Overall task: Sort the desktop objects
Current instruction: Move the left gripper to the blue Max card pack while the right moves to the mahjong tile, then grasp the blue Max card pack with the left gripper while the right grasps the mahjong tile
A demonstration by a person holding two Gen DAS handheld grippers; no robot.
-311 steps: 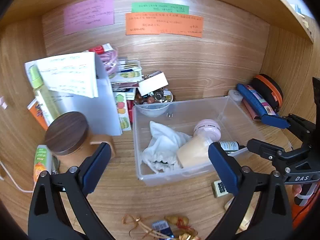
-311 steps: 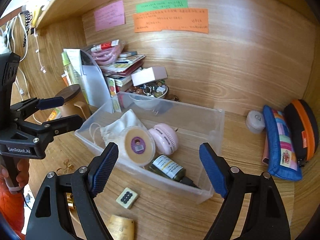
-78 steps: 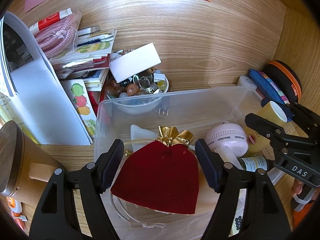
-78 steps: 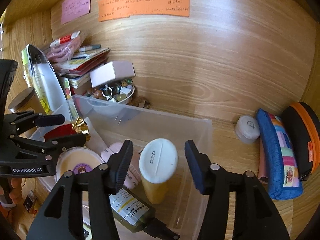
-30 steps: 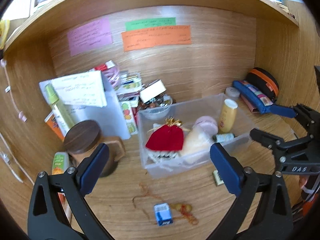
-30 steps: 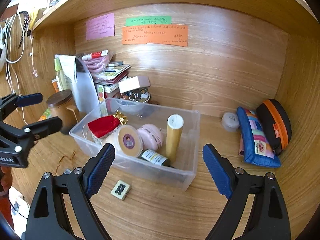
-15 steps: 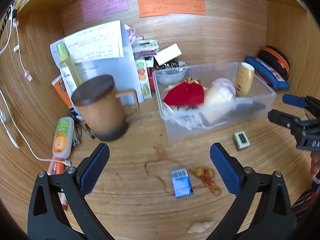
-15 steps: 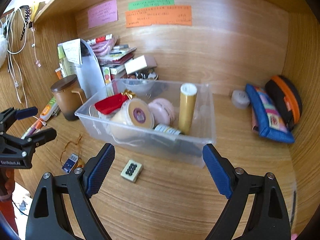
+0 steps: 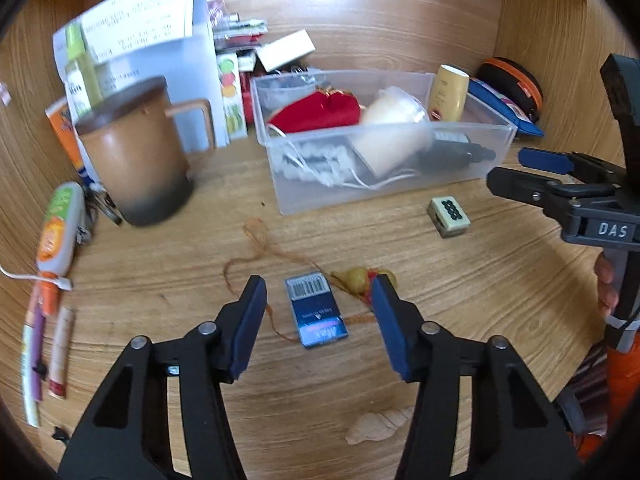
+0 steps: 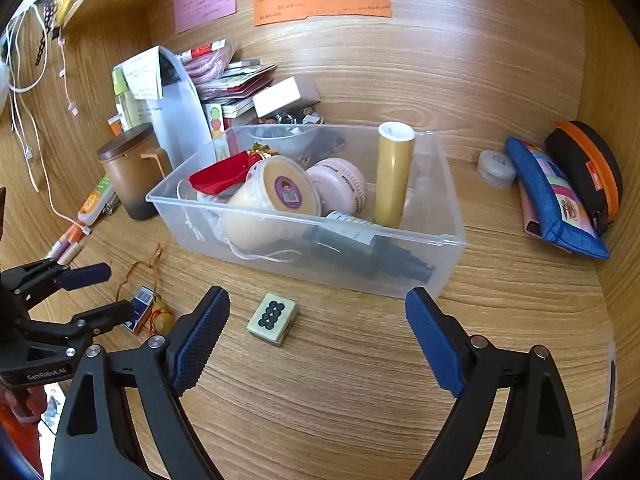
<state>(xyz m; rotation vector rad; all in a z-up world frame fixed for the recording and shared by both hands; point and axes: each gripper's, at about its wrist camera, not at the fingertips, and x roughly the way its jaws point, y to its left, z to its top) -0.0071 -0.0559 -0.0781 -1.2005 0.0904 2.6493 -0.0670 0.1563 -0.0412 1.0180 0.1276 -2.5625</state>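
A small blue box [image 9: 316, 310] lies flat on the wooden desk, on a thin orange cord with a yellow charm [image 9: 362, 280] beside it. My left gripper [image 9: 318, 300] hovers over the box, its jaws closing, one on each side and neither pad touching it. The same blue box [image 10: 141, 305] shows at the left of the right wrist view. A mahjong tile [image 10: 273, 319] lies in front of the clear plastic bin [image 10: 400, 276]. Just short of that tile, my right gripper [image 10: 316, 328] stands open and empty.
The bin holds a red pouch [image 10: 218, 176], a cream tub [image 10: 272, 200], a pink jar, a yellow bottle [image 10: 392, 174] and a dark dropper bottle. A brown lidded mug [image 9: 136, 156] stands left; pens lie at the far left. Pencil cases [image 10: 556, 196] sit right. A shell [image 9: 378, 424] lies near.
My left gripper has dropped toward the desk and its jaws have narrowed around the blue box. The right gripper has sunk a little toward the mahjong tile, still wide.
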